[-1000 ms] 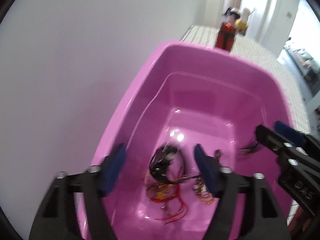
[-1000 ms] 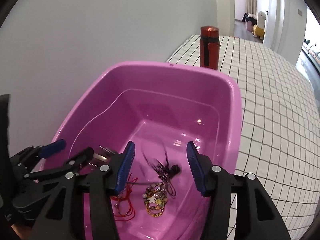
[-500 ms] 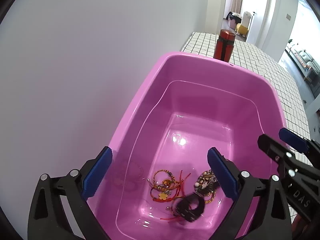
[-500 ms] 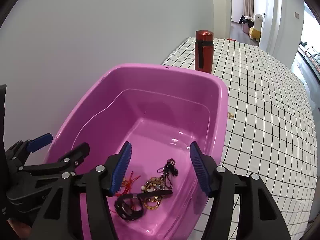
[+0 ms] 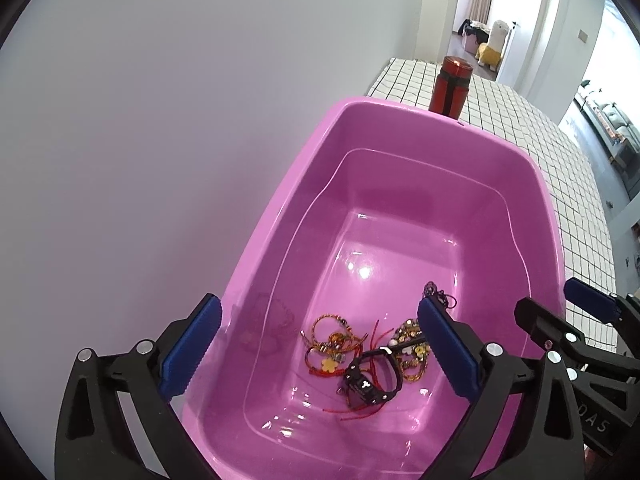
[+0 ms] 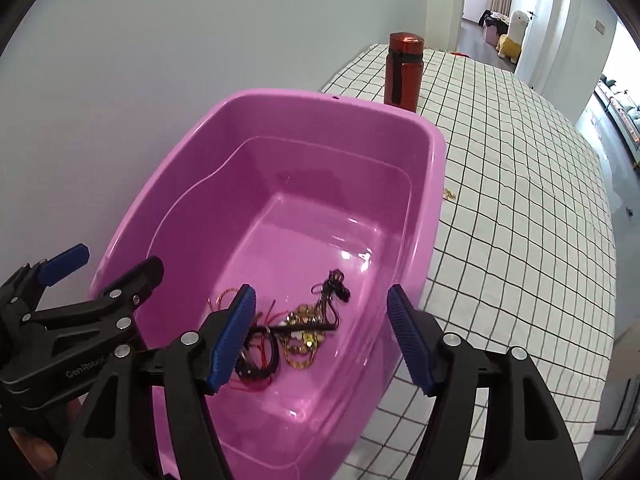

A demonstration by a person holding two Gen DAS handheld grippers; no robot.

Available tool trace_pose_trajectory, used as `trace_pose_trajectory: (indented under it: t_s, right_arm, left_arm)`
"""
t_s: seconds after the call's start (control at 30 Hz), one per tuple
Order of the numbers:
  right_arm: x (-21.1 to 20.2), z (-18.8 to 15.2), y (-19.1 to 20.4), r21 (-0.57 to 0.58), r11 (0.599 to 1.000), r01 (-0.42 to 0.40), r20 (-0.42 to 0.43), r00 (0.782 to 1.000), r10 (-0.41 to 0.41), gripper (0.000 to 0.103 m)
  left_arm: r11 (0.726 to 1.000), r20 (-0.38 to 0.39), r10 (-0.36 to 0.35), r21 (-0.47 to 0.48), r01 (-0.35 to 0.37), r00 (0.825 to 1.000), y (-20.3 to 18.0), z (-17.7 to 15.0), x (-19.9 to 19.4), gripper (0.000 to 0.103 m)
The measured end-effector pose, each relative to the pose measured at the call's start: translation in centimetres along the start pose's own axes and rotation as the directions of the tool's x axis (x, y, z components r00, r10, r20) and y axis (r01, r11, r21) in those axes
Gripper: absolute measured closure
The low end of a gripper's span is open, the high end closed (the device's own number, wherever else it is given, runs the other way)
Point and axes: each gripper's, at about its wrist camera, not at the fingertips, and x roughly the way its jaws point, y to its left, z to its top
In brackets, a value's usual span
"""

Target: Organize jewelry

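Left gripper (image 5: 318, 350): spread, empty, above the pink tub (image 5: 400, 120).
Right gripper (image 6: 322, 334): spread, empty.
Next: small gold piece (image 6: 449, 194) ahead-right; pinch it low, gently.

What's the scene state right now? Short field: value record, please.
container: pink plastic tub on a checked tablecloth, beside a pale wall
contents: tangled jewelry pile at the tub's near end, including a black watch, gold bead bracelets, red cords and a black cord
outside tub: small gold piece on the cloth right of the tub; red bottle behind the tub
left gripper: open, empty, above the tub
right gripper: open, empty, above the tub
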Motion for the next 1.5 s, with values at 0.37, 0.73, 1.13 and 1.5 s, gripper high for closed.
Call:
trace_pose_trajectory:
  t_s: [0.37,0.73,1.13,1.5]
  right_arm:
    - [-1.9,-1.8,0.0,0.014,1.000,0.015,-0.025,1.000,-0.015,0.038]
    - [-3.3,-3.4,0.0,0.012,1.000,0.029,-0.033,0.999,-0.028,0.038]
    - [-3.9,-3.8,0.2,0.007,1.000,0.025,-0.033,0.999,-0.024,0.038]
    - [-3.8,-4.2,0.1,0.005,1.000,0.030,-0.050,0.998,-0.029,0.038]
  left_arm:
    - [1.000,-0.025,-0.016,0.002,0.016,1.000,-0.1,-1.8,-2.0,0.006]
    - [1.000,-0.010,-0.009,0.005,0.009,1.000,-0.3,-3.1,-3.5,0.006]
    - [1.000,-0.003,-0.003,0.001,0.003,1.000,-0.3,-3.6,-4.2,0.006]
    - [1.000,-0.013,0.016,-0.003,-0.016,1.000,0.0,-4.0,-4.2,0.006]
